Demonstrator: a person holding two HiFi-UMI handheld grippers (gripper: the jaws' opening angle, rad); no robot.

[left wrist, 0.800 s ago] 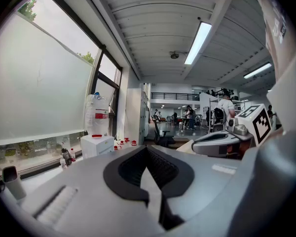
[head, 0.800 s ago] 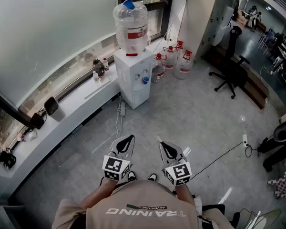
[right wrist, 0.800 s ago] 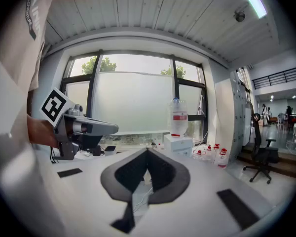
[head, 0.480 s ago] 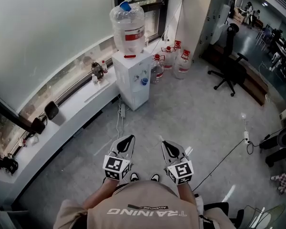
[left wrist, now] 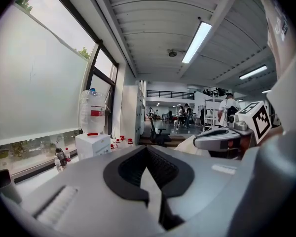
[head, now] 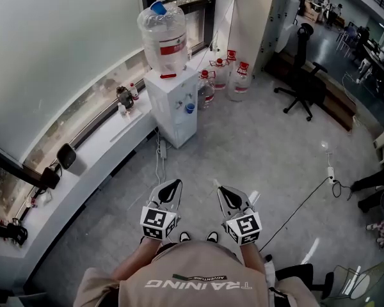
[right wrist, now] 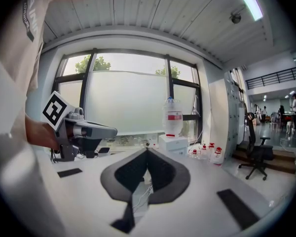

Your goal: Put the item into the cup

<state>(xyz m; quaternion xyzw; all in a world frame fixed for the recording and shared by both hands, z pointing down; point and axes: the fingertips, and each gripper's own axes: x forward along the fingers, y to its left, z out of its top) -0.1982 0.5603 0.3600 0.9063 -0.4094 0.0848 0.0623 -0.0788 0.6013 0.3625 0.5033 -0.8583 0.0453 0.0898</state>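
Note:
I stand on a grey floor with both grippers held low in front of my chest. In the head view my left gripper [head: 174,183] and right gripper [head: 218,189] point toward a white water dispenser [head: 173,104] with a big clear bottle [head: 162,37] on top. Both pairs of jaws meet at the tips with nothing between them, as also seen on the left gripper [left wrist: 147,148] and the right gripper [right wrist: 147,150]. A small blue thing [head: 189,107] sits on the dispenser's front. I cannot make out a cup or a loose item.
Spare water jugs [head: 227,75] stand right of the dispenser. A white window ledge [head: 83,165] with small bottles [head: 125,98] runs along the left. An office chair [head: 301,85] is at the back right. A cable [head: 301,203] crosses the floor to my right.
The view has shifted, so the dispenser and jugs now sit a little further left and up. Both grippers keep the same shut pose in front of me.

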